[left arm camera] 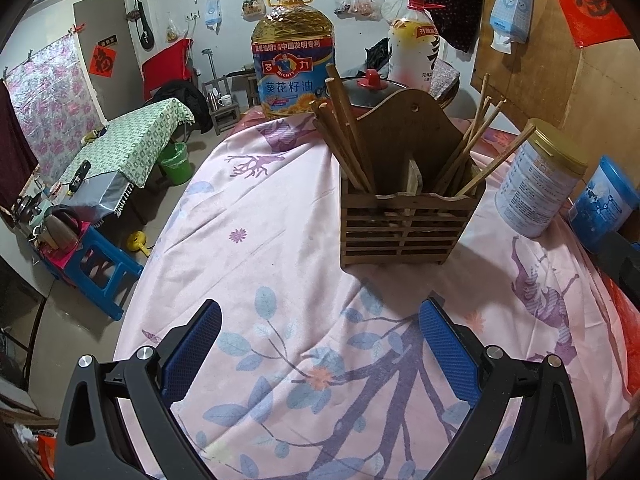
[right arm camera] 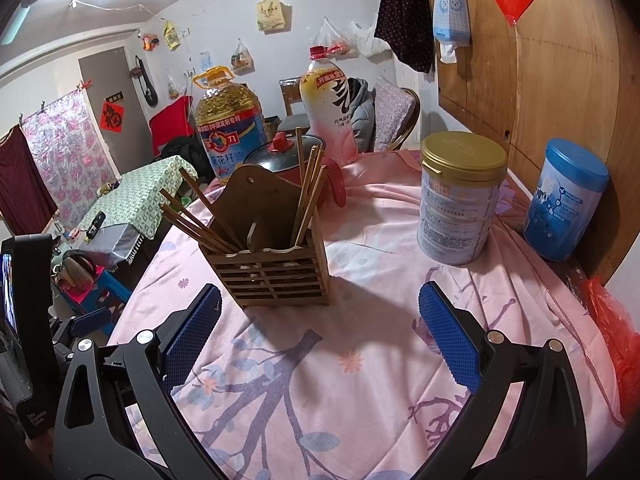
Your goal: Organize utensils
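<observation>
Left wrist view showed your left gripper (left arm camera: pixel 320 344) spread wide and holding nothing, low over the pink tablecloth (left arm camera: pixel 260 240) with the wooden holder (left arm camera: pixel 404 220) just ahead of it. Your right gripper (right arm camera: pixel 320 320) was likewise wide apart and empty, near the holder's front corner.

Every chopstick I could see stood in the holder already: a darker bundle (left arm camera: pixel 344 136) leaning out of the left compartment, a lighter bundle (left arm camera: pixel 476 148) fanning out of the right. None lay loose on the cloth in either view. My judgement was that sorting was mostly done and only tidying remained.

If you meant to straighten a leaning stick, you would have done well to approach from above the holder, close on the upper shaft of one stick only, and lift along its lean, not across it. The holder looked light and could have tipped or slid on the cloth, so steadying its front wall with the other gripper seemed wise.

In front of the holder the cloth lay open. To its right the gold-lidded tin (right arm camera: pixel 460 200) stood near, the blue tin (right arm camera: pixel 568 200) beyond. Behind it crowded the oil jug (left arm camera: pixel 294 52), a red-knobbed pot lid (left arm camera: pixel 370 82) and a drink bottle (left arm camera: pixel 414 44). To its left, the table edge fell away close by.
</observation>
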The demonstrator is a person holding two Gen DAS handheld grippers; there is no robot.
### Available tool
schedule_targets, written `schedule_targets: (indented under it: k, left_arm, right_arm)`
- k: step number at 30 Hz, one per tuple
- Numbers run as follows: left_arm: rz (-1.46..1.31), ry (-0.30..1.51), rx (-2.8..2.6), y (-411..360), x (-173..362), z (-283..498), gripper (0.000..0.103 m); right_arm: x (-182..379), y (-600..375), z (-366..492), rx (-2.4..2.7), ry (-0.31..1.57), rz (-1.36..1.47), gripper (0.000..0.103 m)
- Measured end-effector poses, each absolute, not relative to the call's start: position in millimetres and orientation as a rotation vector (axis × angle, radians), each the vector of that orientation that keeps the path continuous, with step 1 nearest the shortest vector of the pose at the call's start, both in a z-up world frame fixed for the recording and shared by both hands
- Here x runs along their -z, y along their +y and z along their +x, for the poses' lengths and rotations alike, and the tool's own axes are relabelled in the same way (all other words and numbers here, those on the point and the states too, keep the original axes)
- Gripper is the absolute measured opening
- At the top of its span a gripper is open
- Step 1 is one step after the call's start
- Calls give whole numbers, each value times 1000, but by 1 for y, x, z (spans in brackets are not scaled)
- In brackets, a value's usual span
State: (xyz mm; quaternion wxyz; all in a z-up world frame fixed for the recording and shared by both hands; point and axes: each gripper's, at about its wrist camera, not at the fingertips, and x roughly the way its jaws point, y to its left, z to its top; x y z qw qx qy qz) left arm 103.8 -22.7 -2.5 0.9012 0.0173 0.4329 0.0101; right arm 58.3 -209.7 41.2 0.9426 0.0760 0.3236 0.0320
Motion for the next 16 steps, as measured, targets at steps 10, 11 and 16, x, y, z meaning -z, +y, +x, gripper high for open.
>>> schedule_targets:
  k: [10, 11, 16]
  left_arm:
    - [55, 872, -41, -23, 0, 103, 97]
    - [55, 874, -42, -23, -1, 103, 97]
    - [59, 873, -38, -25, -2, 103, 97]
  right_arm:
    - [-41, -205, 56, -64, 659, 156, 96]
    - [-41, -207, 57, -64, 660, 156, 96]
    - [-41, -206, 56, -63, 661, 161, 96]
